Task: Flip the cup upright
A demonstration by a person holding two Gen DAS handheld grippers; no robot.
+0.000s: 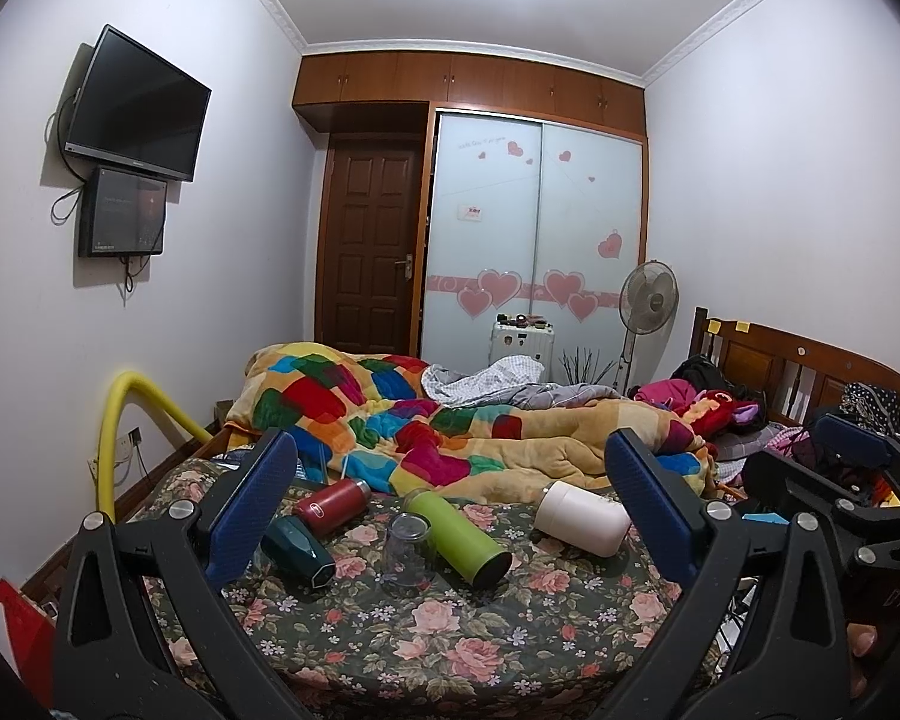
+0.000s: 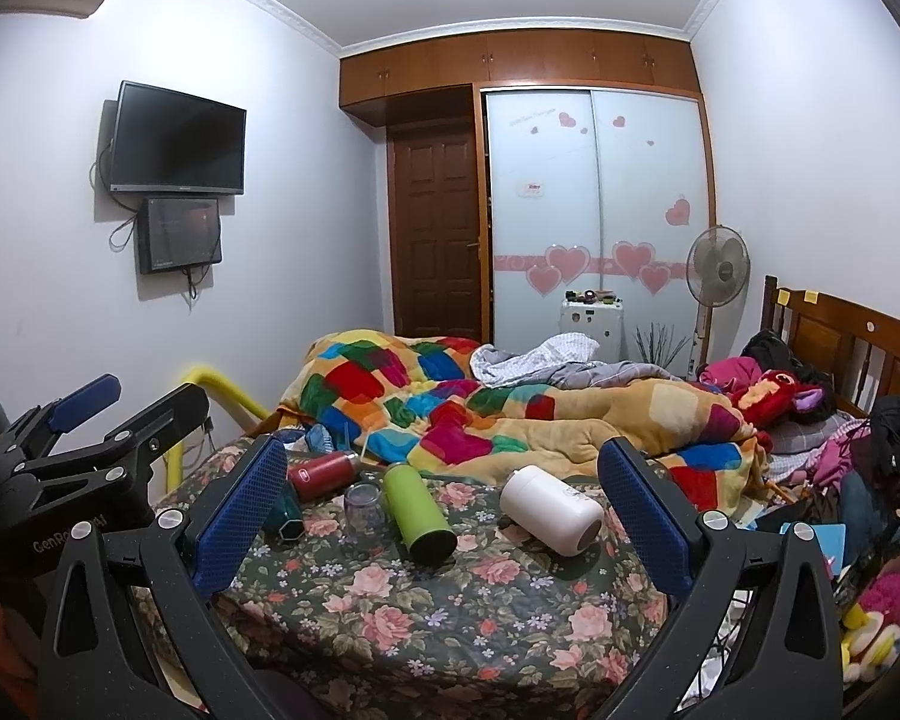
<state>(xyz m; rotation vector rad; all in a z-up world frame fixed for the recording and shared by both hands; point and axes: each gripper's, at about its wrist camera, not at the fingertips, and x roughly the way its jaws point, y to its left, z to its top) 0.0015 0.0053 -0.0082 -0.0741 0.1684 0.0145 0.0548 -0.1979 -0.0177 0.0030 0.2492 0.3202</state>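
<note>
Glass cup (image 1: 408, 549) — seemingly inverted — on floral bedspread (image 1: 450, 630)

I can read "GenRo" and, after a hidden stretch, "AI" in white on the black body of the left gripper (image 2: 84, 414), seen from the right wrist camera. The red bottle (image 1: 332, 497), near the bed's far left corner, carries a white label too small to read.

White walls, a wall TV (image 1: 138, 105), brown door (image 1: 369, 246), heart-stickered wardrobe (image 1: 534, 228), fan (image 1: 649, 294), cluttered bed (image 1: 450, 618).
</note>
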